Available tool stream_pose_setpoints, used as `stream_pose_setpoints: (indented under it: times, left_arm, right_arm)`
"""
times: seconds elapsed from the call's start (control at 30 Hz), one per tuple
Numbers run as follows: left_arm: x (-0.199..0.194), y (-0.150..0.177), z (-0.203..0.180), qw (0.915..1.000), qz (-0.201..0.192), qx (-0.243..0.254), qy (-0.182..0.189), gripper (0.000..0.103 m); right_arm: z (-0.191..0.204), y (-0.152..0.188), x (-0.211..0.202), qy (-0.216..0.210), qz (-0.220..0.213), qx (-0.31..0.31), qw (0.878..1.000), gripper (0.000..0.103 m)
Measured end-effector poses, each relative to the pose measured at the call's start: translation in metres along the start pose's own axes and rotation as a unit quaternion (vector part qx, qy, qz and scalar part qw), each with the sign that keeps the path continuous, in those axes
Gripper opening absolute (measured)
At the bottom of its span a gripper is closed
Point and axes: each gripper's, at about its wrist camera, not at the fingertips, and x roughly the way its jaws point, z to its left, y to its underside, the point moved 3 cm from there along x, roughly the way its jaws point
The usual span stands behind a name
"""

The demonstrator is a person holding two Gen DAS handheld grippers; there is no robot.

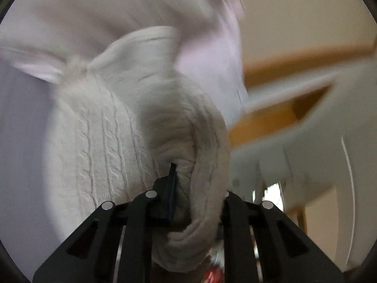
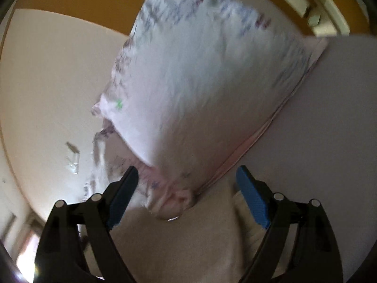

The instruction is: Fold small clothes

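Note:
In the left wrist view a cream cable-knit garment (image 1: 110, 127) hangs bunched in front of the camera. My left gripper (image 1: 188, 188) is shut on a thick fold of it; only one finger (image 1: 171, 184) shows, the other is hidden by the fabric. Behind it lies pale pink cloth (image 1: 207, 54). In the right wrist view a white garment with small printed marks (image 2: 200, 75) lies over a pale surface (image 2: 329, 118). My right gripper (image 2: 187, 184) is open, its blue pads (image 2: 253, 198) on either side of the garment's gathered pink-trimmed edge (image 2: 174, 195). Both views are motion-blurred.
A light surface (image 1: 21, 118) fills the left of the left wrist view. A blurred white chair-like frame (image 1: 318, 122) and orange-brown wood (image 1: 271, 118) stand at its right. Cream wall (image 2: 51, 75) and an orange band (image 2: 82, 0) show in the right wrist view.

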Motion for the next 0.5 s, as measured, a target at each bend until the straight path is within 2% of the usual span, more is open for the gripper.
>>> stream_pose_setpoints:
  times: [0.07,0.13,0.2,0.23,0.27,0.33,0.37,0.4,0.43,0.5]
  left_arm:
    - [0.072,0.02,-0.015,0.9977,0.059,0.03,-0.009,0.018]
    - [0.113,0.032,-0.021,0.9925,0.099,0.064,-0.033,0.017]
    - [0.123,0.035,-0.022,0.9918,0.111,0.062,-0.007,0.017]
    - [0.111,0.034,-0.023,0.9927,0.103,0.063,0.009,0.017]
    - [0.095,0.029,-0.025,0.9937,0.08,0.078,0.006,0.019]
    - [0.06,0.022,-0.022,0.9927,0.038,0.107,-0.041,0.034]
    - [0.038,0.019,-0.011,0.9896,0.02,0.111,-0.09,0.041]
    - [0.023,0.016,-0.002,0.9857,0.014,0.109,-0.127,0.042]
    - [0.013,0.015,0.01,0.9804,0.014,0.106,-0.165,0.042]
    - [-0.008,0.022,0.039,0.9621,0.02,0.1,-0.253,0.046]
  right_arm:
    - [-0.004,-0.007,-0.006,0.03,-0.007,-0.024,0.999,0.085]
    - [-0.013,-0.013,-0.01,0.073,-0.011,-0.04,0.996,0.085]
    - [-0.026,-0.019,-0.009,0.078,0.01,-0.021,0.997,0.086]
    - [-0.031,-0.02,-0.009,0.07,0.021,-0.005,0.997,0.086]
    - [-0.034,-0.02,-0.006,0.063,0.036,0.005,0.997,0.089]
    - [-0.036,-0.019,-0.002,0.066,0.065,0.008,0.996,0.093]
    - [-0.036,-0.016,0.003,0.074,0.094,0.005,0.993,0.096]
    - [-0.036,-0.013,0.008,0.082,0.117,0.002,0.99,0.097]
    - [-0.038,-0.009,0.012,0.091,0.14,-0.001,0.986,0.097]
    - [-0.045,0.001,0.022,0.114,0.183,0.004,0.976,0.097]
